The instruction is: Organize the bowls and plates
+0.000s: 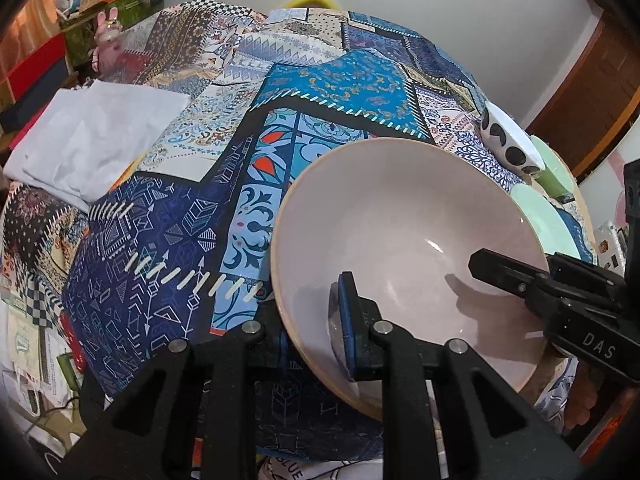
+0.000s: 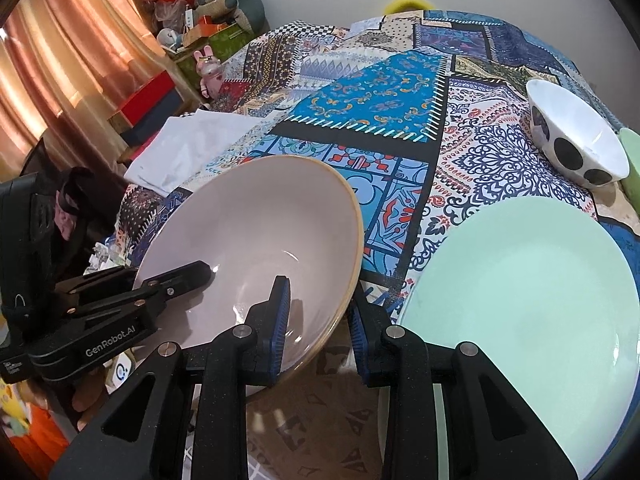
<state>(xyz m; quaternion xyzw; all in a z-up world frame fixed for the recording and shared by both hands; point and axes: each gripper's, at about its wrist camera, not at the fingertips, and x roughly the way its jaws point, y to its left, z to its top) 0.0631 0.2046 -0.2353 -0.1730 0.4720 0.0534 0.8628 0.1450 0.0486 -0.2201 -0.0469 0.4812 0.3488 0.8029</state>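
The patchwork-covered tabletop (image 2: pixel 360 92) carries a green plate (image 2: pixel 528 304) at 4 o'clock. The pink bowl (image 2: pixel 256 240), tilted at 8 o'clock, is gripped at opposite rims by both jaws: left gripper (image 1: pixel 316 332), right gripper (image 2: pixel 318 320). A spotted bowl (image 2: pixel 576 136) sits at 2 o'clock.

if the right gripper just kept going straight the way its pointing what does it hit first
Nothing new: the right gripper already straddles the near rim of the pink bowl, so it would push into that wall. Beyond lies the patterned tablecloth; depth is unclear.

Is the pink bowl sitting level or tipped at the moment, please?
Tipped. The pink bowl is tilted, its opening facing the cameras; the left gripper and right gripper each straddle its rim.
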